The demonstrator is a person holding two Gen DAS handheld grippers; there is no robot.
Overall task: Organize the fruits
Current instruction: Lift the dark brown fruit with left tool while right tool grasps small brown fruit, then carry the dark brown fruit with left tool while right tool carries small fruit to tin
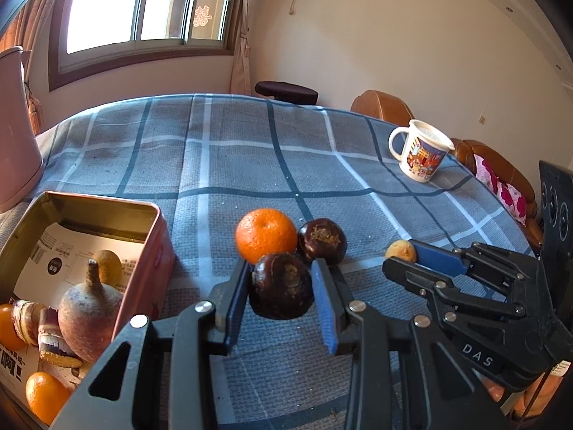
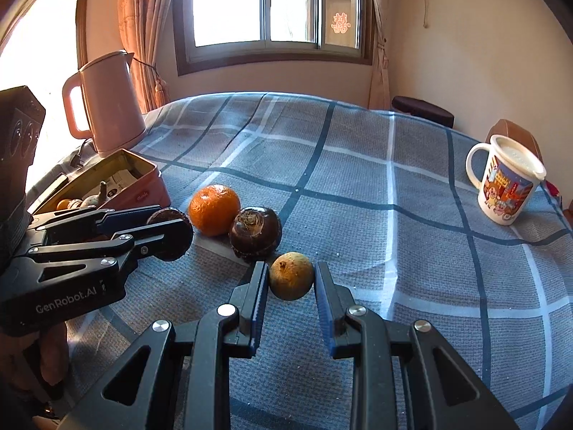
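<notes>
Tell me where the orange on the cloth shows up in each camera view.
Left wrist view: orange at centre, just beyond the dark fruit in the left gripper.
Right wrist view: orange left of centre, beside the tin.
Shared landmark: the mug at right.

Each tool is a black linkage frame with triangular cut-outs, silver round pivot screws and two flat fingers faced with ribbed blue pads. The left tool (image 1: 281, 286) body reads "GenRobot.AI" in the right wrist view; the right tool (image 2: 291, 279) body reads "DAS".
</notes>
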